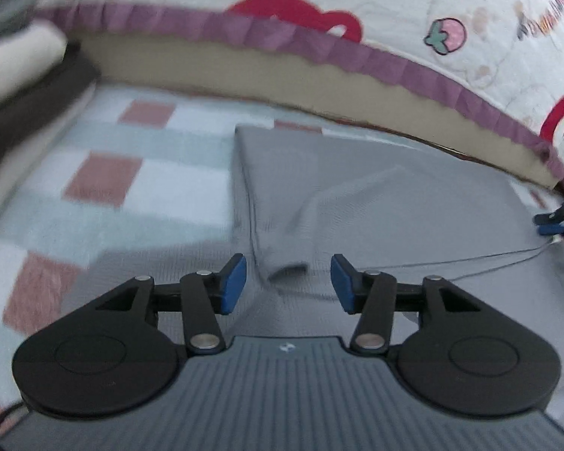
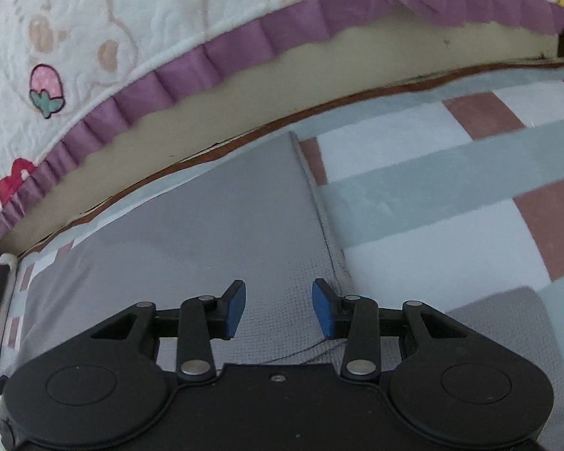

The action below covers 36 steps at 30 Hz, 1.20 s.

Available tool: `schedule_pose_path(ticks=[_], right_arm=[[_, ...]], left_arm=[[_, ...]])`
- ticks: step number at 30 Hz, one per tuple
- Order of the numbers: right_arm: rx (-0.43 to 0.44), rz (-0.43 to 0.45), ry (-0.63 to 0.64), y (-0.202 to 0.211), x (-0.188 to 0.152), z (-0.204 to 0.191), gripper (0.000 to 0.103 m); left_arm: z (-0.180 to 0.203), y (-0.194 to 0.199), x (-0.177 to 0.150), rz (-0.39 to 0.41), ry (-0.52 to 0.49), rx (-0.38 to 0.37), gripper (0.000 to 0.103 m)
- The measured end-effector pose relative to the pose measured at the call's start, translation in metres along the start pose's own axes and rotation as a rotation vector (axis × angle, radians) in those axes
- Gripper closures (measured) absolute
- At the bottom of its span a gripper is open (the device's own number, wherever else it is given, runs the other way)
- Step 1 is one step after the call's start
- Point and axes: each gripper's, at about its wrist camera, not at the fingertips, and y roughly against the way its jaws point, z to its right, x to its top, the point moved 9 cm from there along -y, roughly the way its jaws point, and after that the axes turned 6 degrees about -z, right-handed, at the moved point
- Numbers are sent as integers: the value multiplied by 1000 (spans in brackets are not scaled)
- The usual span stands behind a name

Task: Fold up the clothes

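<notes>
**Inspector A:** Left tool (image 1: 288, 282) is pointing forward and downward over the bed. Its blue pads (image 1: 234, 283) are standing partly apart with nothing pinched between them. The grey garment (image 1: 357, 195) is lying flat on the checked blanket (image 1: 105, 188). A folded-in sleeve is running down toward the tool, and its cuff (image 1: 287, 268) is sitting in line with the gap between the pads, just beyond their tips. I cannot tell whether the pads are touching the cloth beneath.

**Inspector B:** Right tool (image 2: 279, 310) is tilting down likewise, jaws partly apart and gripping nothing. The grey garment (image 2: 214, 225) is spreading out under and ahead of it. The garment's right edge is running from the far corner down to just beside the right pad (image 2: 325, 315). The checked blanket (image 2: 451, 203) is lying bare to the right of that edge.

**Inspector A:** In the left wrist view, the other tool's blue tips (image 1: 552, 223) are showing at the far right, over the same garment. Loose grey threads are trailing across the fabric there.

**Inspector B:** Beyond the garment, the quilted cover (image 2: 94, 30) with the purple frill (image 2: 191, 71) is hanging along the far side in both views. Folded items (image 1: 15, 49) are stacking at the far left; the picture is blurring there.
</notes>
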Motion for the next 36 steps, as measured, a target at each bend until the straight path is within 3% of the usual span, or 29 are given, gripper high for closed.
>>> schedule_pose_path(ticks=[1, 3, 5, 8, 10, 11, 12, 14, 16, 17, 22, 24, 28, 32, 36], right_arm=[[-6, 1, -6, 0, -1, 1, 67], [-31, 16, 33, 2, 0, 3, 94], [-50, 33, 85, 10, 1, 2, 95], [-125, 30, 79, 18, 1, 14, 91], [-174, 55, 54, 23, -2, 24, 72], [-197, 70, 40, 26, -3, 30, 54], [-177, 71, 16, 26, -5, 33, 51], [-97, 59, -31, 21, -9, 37, 53], [-44, 61, -14, 18, -9, 32, 90], [-36, 73, 10, 18, -7, 27, 93], [21, 68, -49, 21, -4, 34, 94], [-43, 18, -41, 11, -11, 46, 94], [-101, 30, 5, 11, -16, 46, 94], [-221, 48, 116, 11, -20, 31, 87], [-317, 35, 210, 11, -22, 17, 75]], left_arm=[[3, -4, 0, 11, -27, 9, 80], [4, -12, -1, 0, -71, 28, 101], [0, -13, -1, -23, -100, 82, 101], [-13, -3, 0, -48, -20, 78, 101], [-20, 3, 2, -44, 49, 36, 101], [-21, 2, 1, -46, 58, 30, 101], [-21, -1, -1, -56, 41, 42, 101], [-17, -9, -7, -69, 0, 53, 101], [-13, -12, -9, -60, -15, 37, 100], [-13, -12, -8, -54, -17, 38, 100], [-34, -3, 2, -8, 9, 67, 101], [-42, -3, 0, -17, 42, 59, 103], [-57, -1, -7, -47, 54, 87, 102], [-77, 9, -7, -54, 225, -9, 100], [-71, 10, -5, -43, 262, -73, 99]])
